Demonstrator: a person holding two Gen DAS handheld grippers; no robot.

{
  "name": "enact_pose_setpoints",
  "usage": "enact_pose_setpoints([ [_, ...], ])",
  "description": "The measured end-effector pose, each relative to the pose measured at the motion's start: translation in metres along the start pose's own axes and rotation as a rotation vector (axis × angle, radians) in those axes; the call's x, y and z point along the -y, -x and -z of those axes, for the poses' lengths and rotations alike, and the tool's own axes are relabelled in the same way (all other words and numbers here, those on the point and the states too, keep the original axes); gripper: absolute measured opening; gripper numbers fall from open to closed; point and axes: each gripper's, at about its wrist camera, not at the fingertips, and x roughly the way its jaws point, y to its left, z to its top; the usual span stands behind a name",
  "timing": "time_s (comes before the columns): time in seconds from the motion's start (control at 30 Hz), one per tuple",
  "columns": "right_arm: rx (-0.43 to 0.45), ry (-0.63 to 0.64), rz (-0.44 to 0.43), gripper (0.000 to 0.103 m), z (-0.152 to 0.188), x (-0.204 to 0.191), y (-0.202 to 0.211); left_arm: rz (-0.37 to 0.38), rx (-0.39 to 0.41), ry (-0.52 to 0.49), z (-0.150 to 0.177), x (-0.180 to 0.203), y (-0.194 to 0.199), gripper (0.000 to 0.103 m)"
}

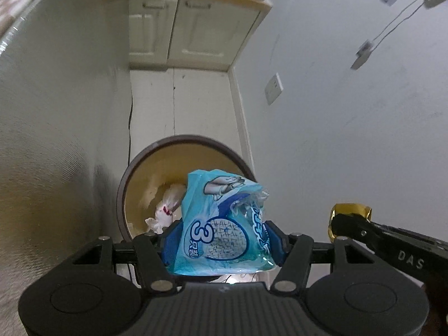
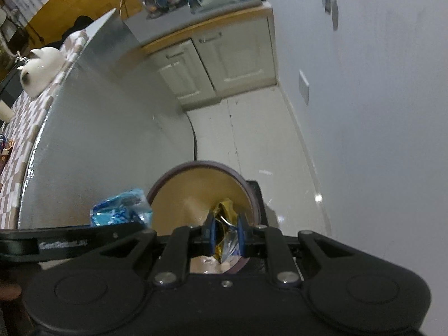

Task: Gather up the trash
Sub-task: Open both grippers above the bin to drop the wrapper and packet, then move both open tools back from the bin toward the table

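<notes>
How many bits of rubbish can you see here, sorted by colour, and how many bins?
Blue wrapper, held in the left gripper: 1
Gold wrapper, held in the right gripper: 1
White wrapper, already inside the bin: 1
Bin: 1
Total: 3 pieces of rubbish and 1 bin, 4 things.

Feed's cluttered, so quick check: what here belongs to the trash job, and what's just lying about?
Job:
blue wrapper in left gripper
gold wrapper in right gripper
bin
white wrapper in bin

Lying about:
teapot
cabinet
cable
</notes>
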Motion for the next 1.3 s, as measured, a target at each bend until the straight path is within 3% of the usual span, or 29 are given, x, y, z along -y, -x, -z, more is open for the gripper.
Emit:
enact_pose_setpoints([
  [0.23,-0.055,-0.054,-0.026,0.016,0.001,0.009,-0.038,-0.004,-0.046,-0.037,-0.012,-0.007,-0.041,0.067],
  [0.3,-0.064,-0.063,-0.026,0.016,0.002,0.011,-0.046,-0.020,-0.062,-0.038,-0.016,-0.012,-0.050,0.079],
  [0.4,-0.075,-0.072,-0.037,0.016,0.000,0.012,-0.057,-0.042,-0.086,-0.055,-0.017,-0.017,-0.058,0.088],
  [0.67,-0.132,-0.069,-0.048,0.016,-0.001,0.013,-0.085,-0.072,-0.122,-0.044,0.002,-0.036,-0.059,0.093],
  [1.0,-0.192,-0.043,-0.097,0.018,-0.002,0.000,-0.107,-0.081,-0.096,-0.025,0.015,-0.047,-0.048,0.103],
  [1.1,-0.171,-0.036,-0.136,0.029,-0.004,-0.006,-0.112,-0.089,-0.089,-0.026,0.020,-0.047,-0.046,0.103],
  [1.17,-0.155,-0.041,-0.171,0.051,-0.004,-0.007,-0.117,-0.094,-0.090,-0.021,0.023,-0.048,-0.047,0.103],
  [1.3,-0.184,-0.020,-0.153,0.055,0.003,-0.007,-0.122,-0.108,-0.106,-0.016,0.027,-0.049,-0.047,0.103],
])
